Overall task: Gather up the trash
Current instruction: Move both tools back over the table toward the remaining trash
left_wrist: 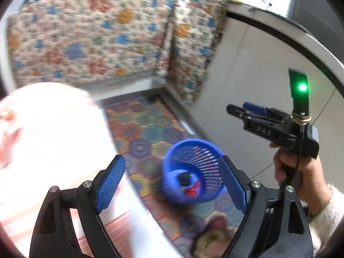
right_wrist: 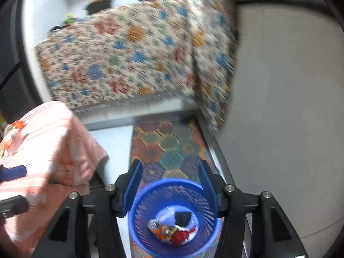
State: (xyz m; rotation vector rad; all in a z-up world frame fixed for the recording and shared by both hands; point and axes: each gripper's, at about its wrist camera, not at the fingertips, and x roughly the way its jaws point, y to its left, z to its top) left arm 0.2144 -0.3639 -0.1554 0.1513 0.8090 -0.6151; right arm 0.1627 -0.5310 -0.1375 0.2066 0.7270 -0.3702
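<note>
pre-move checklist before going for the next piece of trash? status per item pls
1. Left gripper empty, jaws open: ok.
2. Right gripper empty, jaws open: ok.
3. Blue basket upright on the patterned rug: ok.
4. Earlier trash inside the basket, a can and wrappers: ok.
5. Next trash item located: cannot tell, none visible and both views blurred.
6. Grippers apart from each other: ok.

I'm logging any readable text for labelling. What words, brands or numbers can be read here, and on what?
"DAS": raised letters on the black body of the right gripper, seen upside down in the left wrist view.
Trash in the blue basket, including a can: any print too blurred to read.
Nothing else legible.
</note>
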